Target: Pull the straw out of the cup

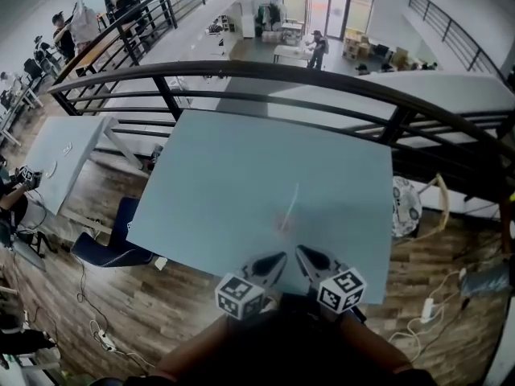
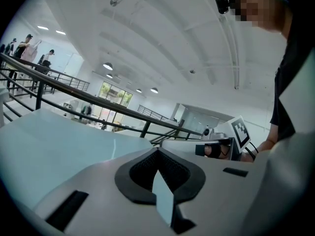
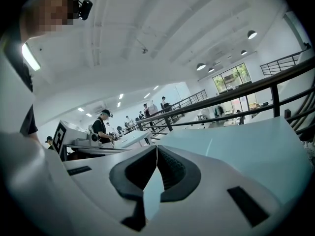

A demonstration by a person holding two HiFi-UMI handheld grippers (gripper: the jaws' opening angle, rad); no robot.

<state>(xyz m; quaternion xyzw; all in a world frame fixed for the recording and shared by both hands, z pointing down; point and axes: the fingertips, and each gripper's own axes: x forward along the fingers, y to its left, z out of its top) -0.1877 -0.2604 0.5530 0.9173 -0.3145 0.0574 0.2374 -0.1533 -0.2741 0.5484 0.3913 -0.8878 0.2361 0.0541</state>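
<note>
A thin pale straw [image 1: 290, 207] lies flat on the light blue table [image 1: 217, 175], a little beyond both grippers; no cup shows in any view. My left gripper [image 1: 277, 259] and right gripper [image 1: 302, 252] sit side by side at the table's near edge, both pointing toward the straw and a short way from it. Each has its jaws closed tip to tip with nothing between them. The straw appears as a faint line in the left gripper view [image 2: 113, 149] and the right gripper view [image 3: 208, 147]. The left gripper view also catches the right gripper [image 2: 221, 149].
A black curved railing [image 1: 322, 79] runs just behind the table's far edge. A second table [image 1: 68, 147] and a blue chair [image 1: 113, 244] stand at the left. Cables and a power strip [image 1: 426, 308] lie on the wooden floor. People stand far off.
</note>
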